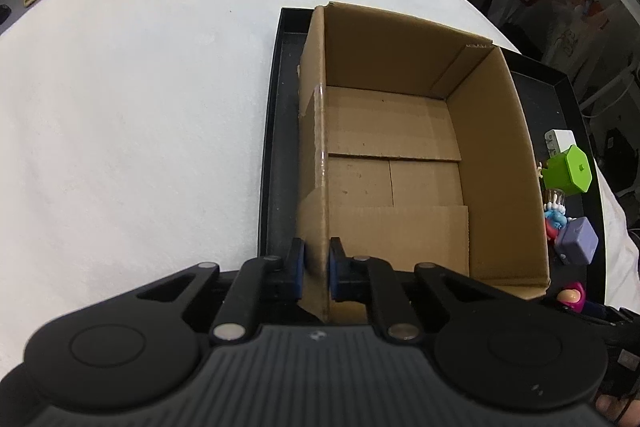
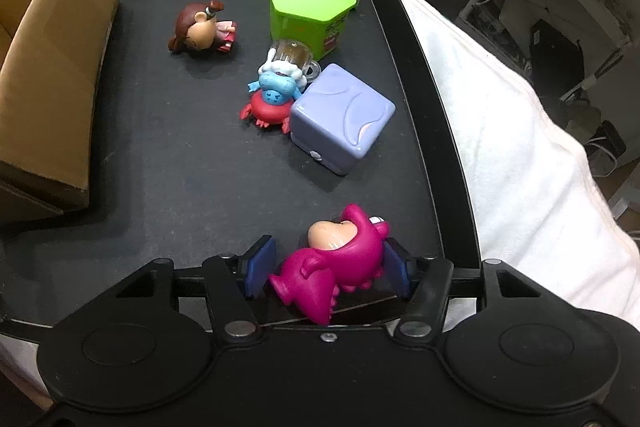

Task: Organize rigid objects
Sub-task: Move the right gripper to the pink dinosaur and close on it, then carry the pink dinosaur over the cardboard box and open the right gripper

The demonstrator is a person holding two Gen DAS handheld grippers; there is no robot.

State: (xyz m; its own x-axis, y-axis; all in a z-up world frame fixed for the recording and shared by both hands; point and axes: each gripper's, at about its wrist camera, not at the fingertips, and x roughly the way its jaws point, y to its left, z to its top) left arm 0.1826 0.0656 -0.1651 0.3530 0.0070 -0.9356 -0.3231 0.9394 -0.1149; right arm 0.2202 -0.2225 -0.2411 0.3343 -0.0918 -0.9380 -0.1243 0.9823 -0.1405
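Pinching the near wall of the cardboard box (image 1: 400,131), left tool (image 1: 316,269) steadies it on the black tray (image 2: 180,155). Right tool (image 2: 326,267) spread around the pink figure (image 2: 336,267), not yet clamped. Box empty; all toys still on the tray, sorting barely begun.

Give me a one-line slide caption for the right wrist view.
Right gripper, jaws open around a pink dinosuit figure on the black tray, cardboard box at left.

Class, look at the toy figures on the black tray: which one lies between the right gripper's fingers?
The pink dinosaur figure; the brown-haired doll and blue figure lie farther away.
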